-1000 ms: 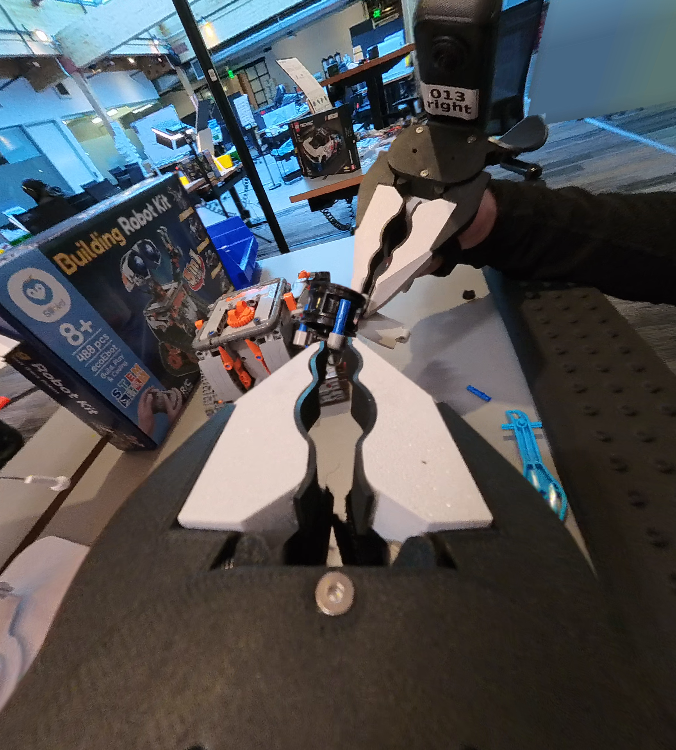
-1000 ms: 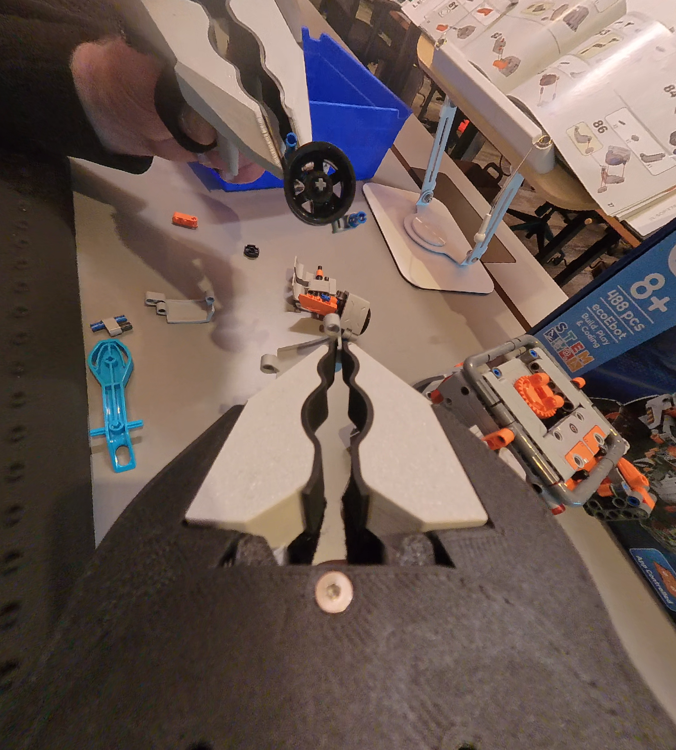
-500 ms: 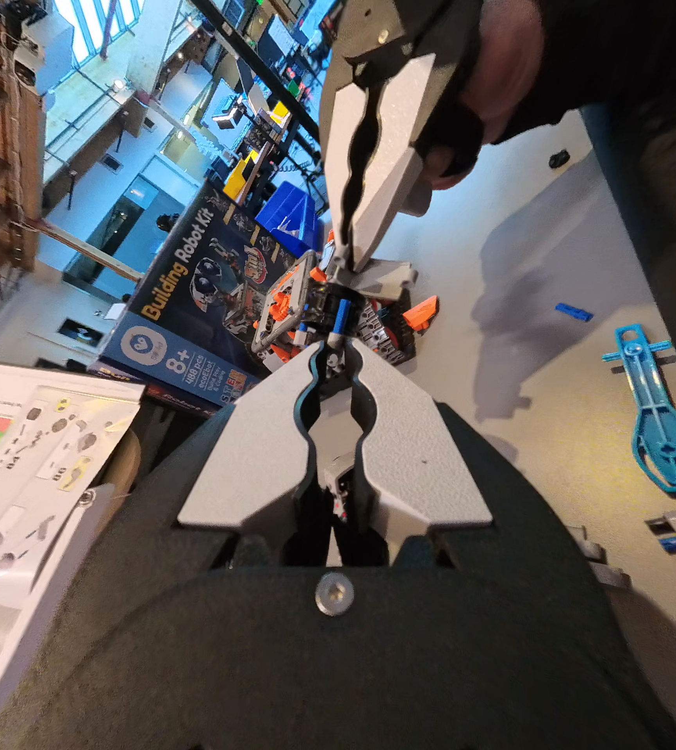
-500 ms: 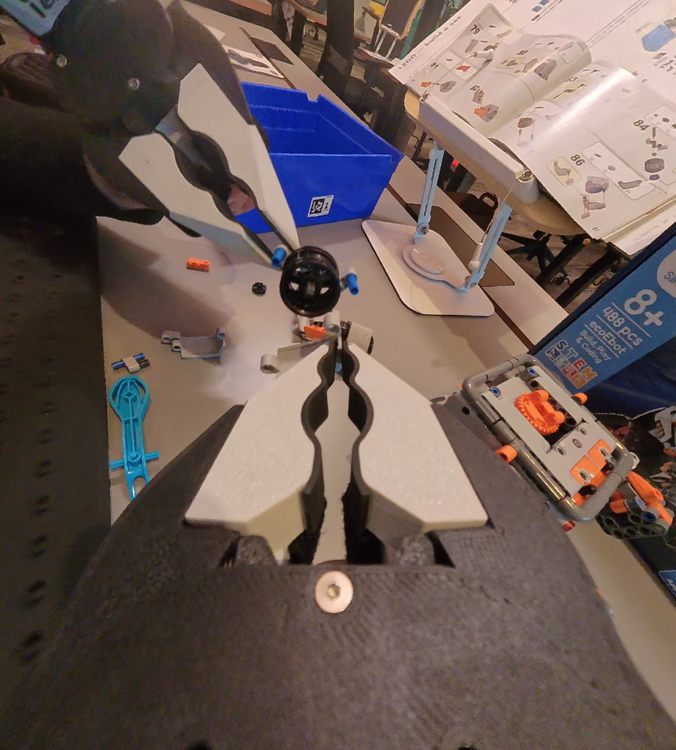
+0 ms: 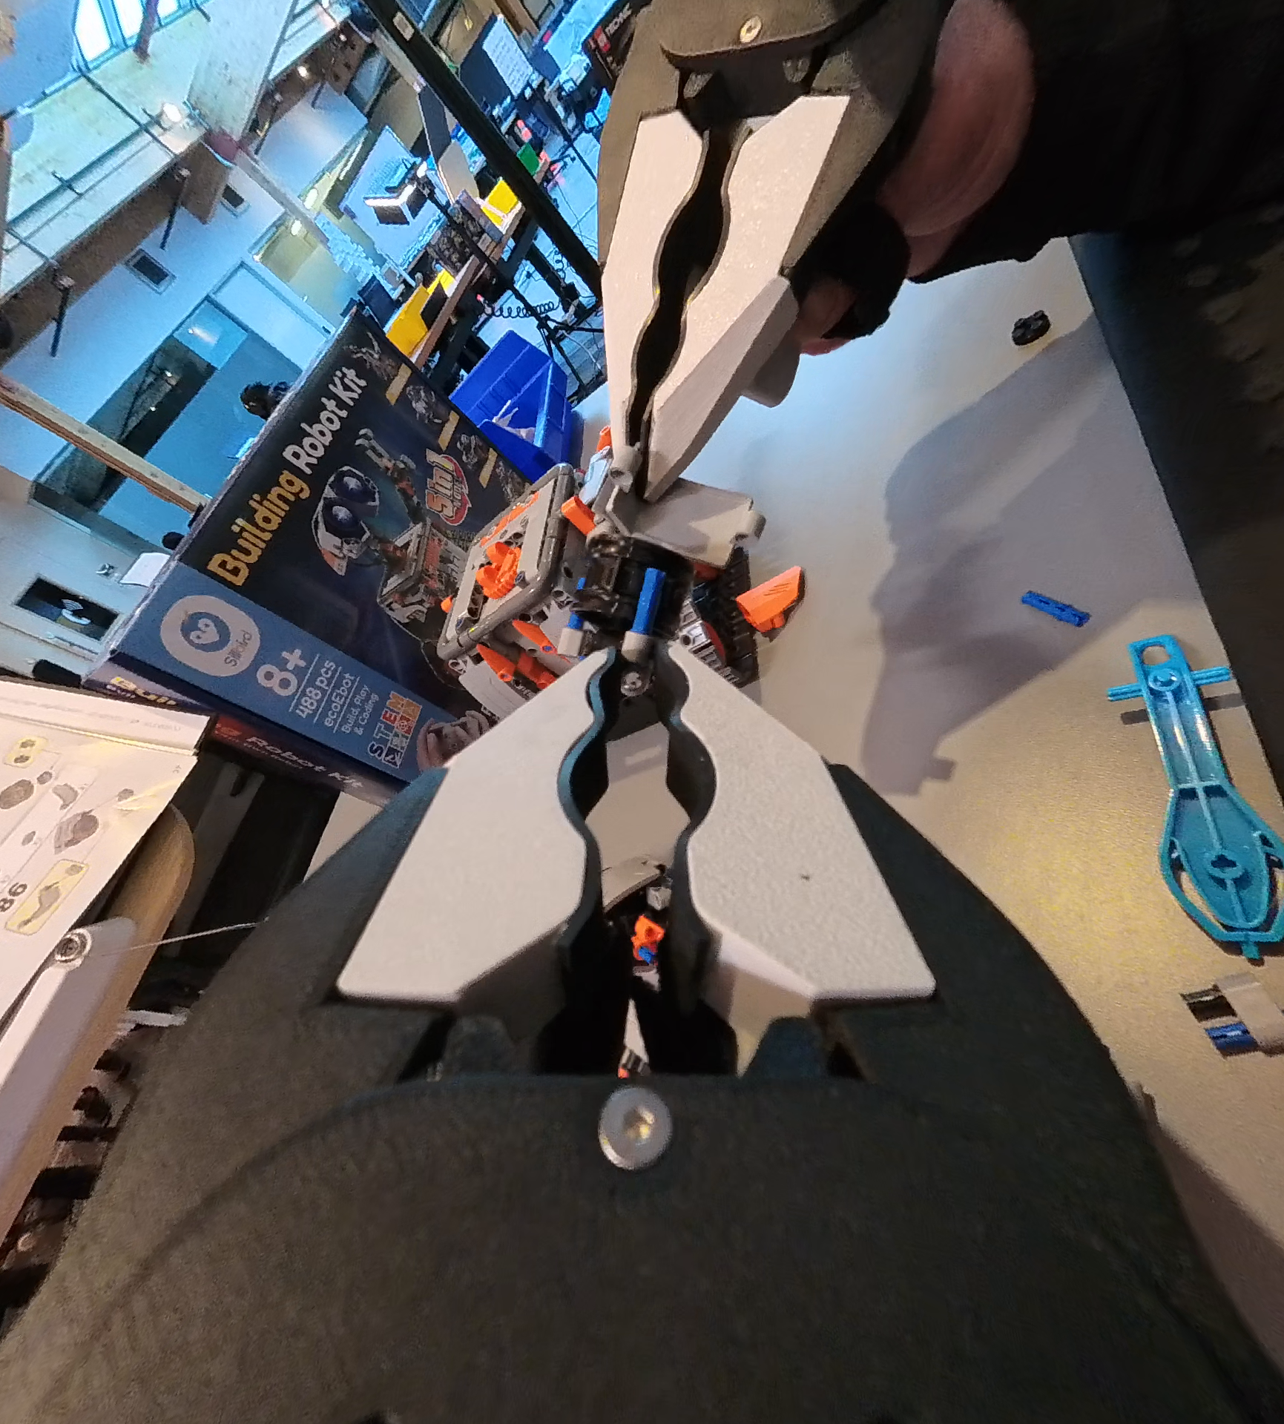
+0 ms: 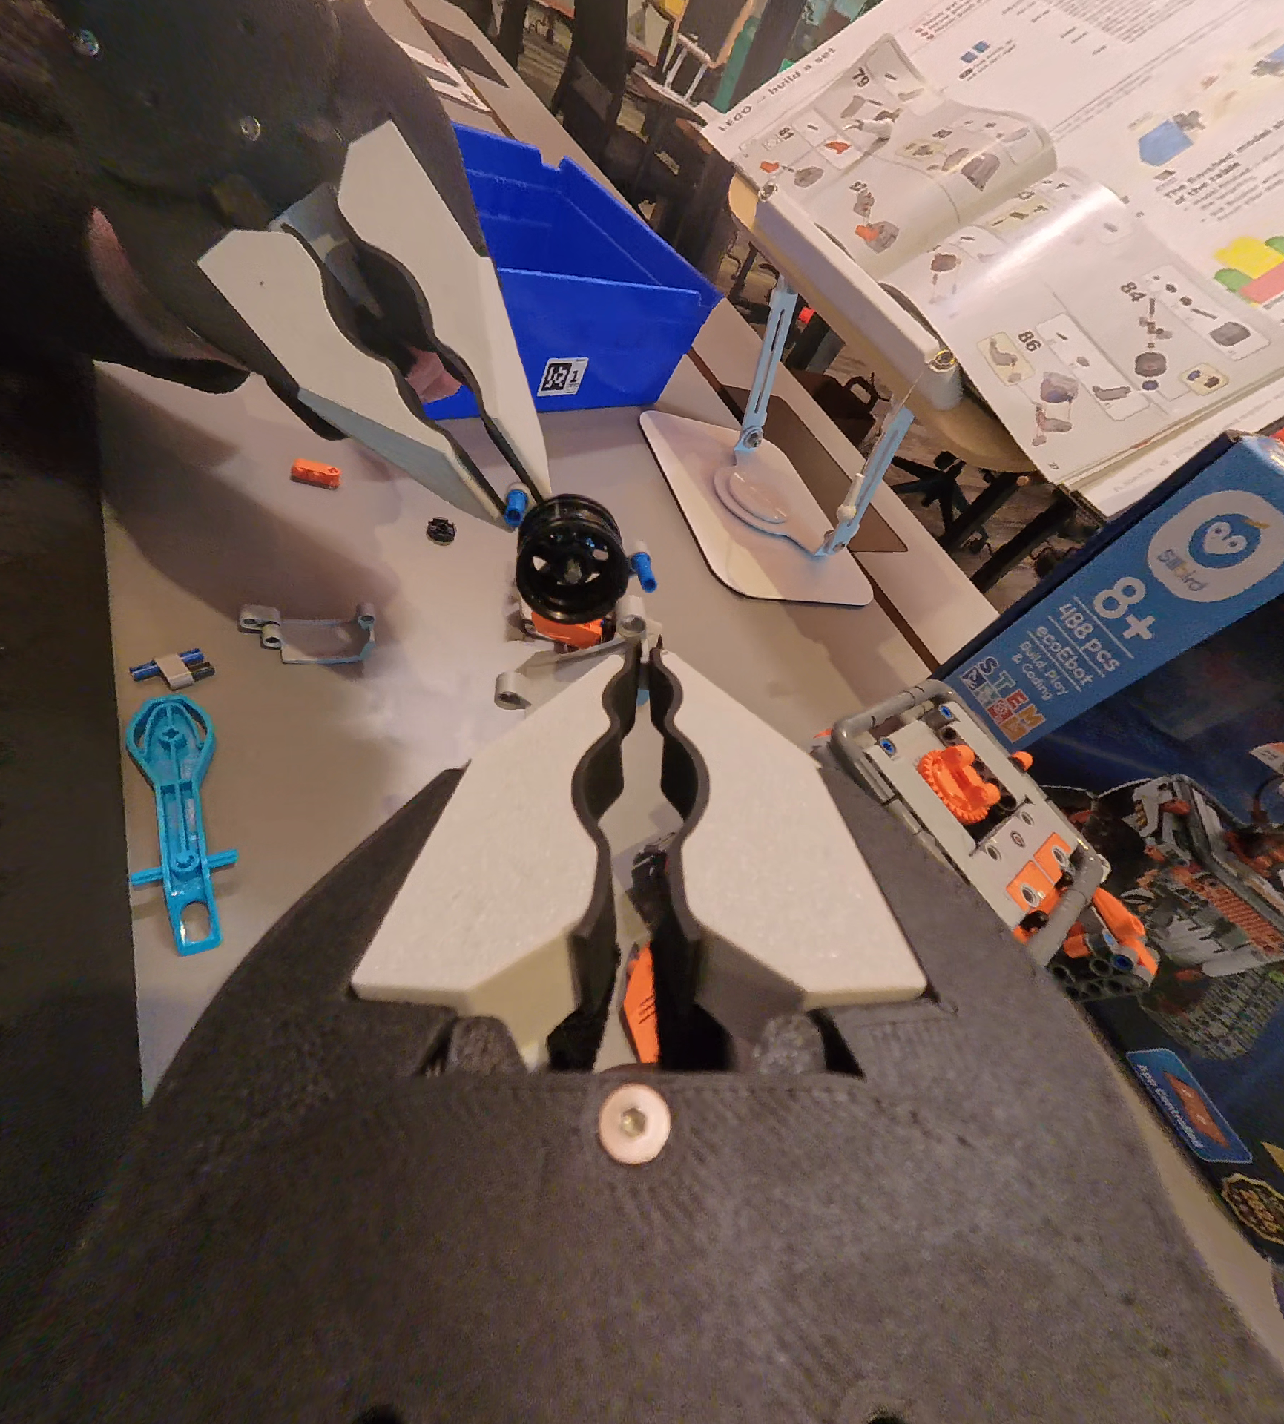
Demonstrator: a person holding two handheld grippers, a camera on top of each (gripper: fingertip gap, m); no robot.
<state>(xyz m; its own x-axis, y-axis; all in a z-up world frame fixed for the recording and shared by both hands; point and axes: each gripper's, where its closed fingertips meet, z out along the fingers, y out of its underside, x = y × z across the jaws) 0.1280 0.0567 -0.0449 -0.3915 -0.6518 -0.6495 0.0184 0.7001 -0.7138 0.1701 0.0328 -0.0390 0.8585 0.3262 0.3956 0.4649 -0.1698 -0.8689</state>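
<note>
My left gripper (image 5: 635,666) is shut on a blue pin (image 5: 646,601) that carries a black wheel (image 6: 569,566). It also shows in the right wrist view (image 6: 523,508), upper left, held above the table. My right gripper (image 6: 642,655) is shut on a grey curved panel piece (image 6: 546,682). In the left wrist view the right gripper (image 5: 631,478) comes down from above with that grey piece (image 5: 692,516). The wheel sits just beyond the grey piece, almost touching it. A grey and orange robot model (image 6: 970,817) stands behind, beside its printed box (image 6: 1162,616).
On the table (image 6: 392,732) lie a cyan tool (image 6: 176,809), a grey panel (image 6: 315,628), a grey-blue connector (image 6: 172,669), an orange piece (image 6: 315,472) and a small orange sub-assembly (image 6: 569,628). A blue bin (image 6: 584,308) and a stand (image 6: 762,493) with an open booklet (image 6: 1085,193) stand behind. A black mat (image 6: 6,693) borders the table. My right fingertips sit around 6 centimetres from my left ones. My left gripper's tips are some 15 centimetres from the grey-blue connector (image 6: 172,669).
The left gripper has tilted and brought the wheel down close to the right gripper's grey piece. Both grippers stay shut on their parts.
</note>
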